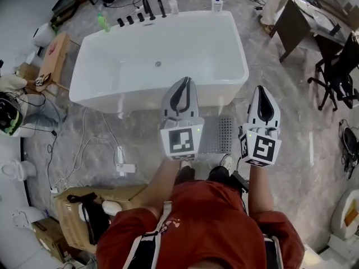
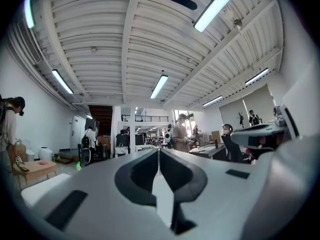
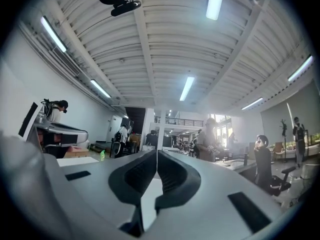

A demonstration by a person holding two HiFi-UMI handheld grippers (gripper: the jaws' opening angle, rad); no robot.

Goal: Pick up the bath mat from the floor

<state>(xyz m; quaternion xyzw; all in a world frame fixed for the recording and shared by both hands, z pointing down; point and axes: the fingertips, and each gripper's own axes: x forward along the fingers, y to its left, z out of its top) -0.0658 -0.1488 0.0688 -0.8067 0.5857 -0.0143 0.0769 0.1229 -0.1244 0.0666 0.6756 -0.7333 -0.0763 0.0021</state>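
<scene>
The left tongs [image 1: 183,86] and right tongs [image 1: 262,91] are both pressed together, empty, pointing level well above the mat [image 1: 220,134], which lies flat on the floor [image 1: 297,150] just before the tub [image 1: 162,66]. I'd tip them down, open one, and nip the mat's near edge.

readable text: none in any view
left gripper [image 1: 184,82] cube [image 1: 180,140]: black-and-white square marker pattern; no letters or digits
right gripper [image 1: 261,89] cube [image 1: 259,148]: same kind of marker pattern; no letters or digits
red shirt [image 1: 207,217]: small white print at the chest; too small to read
low wooden table [image 1: 56,52]: reddish mark on top; illegible
white bottle [image 1: 217,4] on tub rim: label blurred; unreadable
</scene>
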